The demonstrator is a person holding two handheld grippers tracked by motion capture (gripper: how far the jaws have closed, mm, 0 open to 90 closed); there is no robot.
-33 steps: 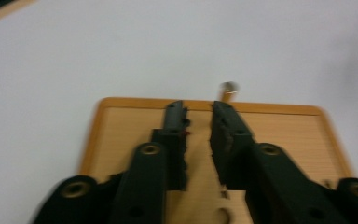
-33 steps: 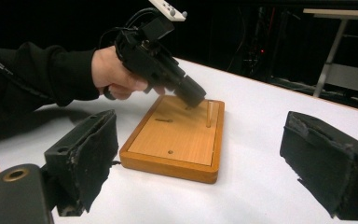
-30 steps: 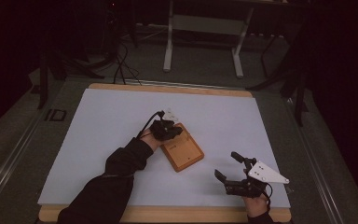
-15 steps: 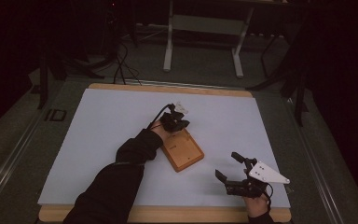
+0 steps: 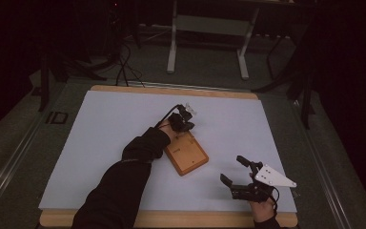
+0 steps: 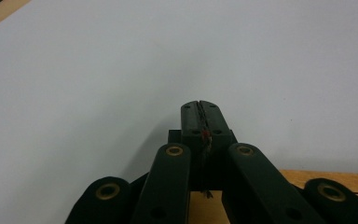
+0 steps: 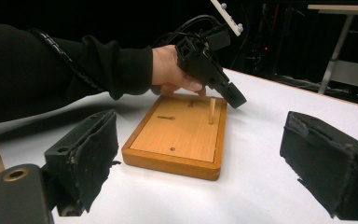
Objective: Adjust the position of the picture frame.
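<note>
While my left tongs [image 5: 187,120] are pressed together with nothing between them, they hang over the far end of the board [image 5: 187,153], near its upright peg [image 7: 211,111]. My right tongs [image 5: 232,172] stand spread, well apart from the board on the white surface [image 5: 100,133].

Black sleeves [image 5: 124,176]; each black hand-held gripper [image 5: 240,185] has brass-ringed screws.

Board [image 7: 179,133] orange-tan wood — peg [image 7: 211,111] pale; sheet [image 5: 105,129] plain white; claws black.
</note>
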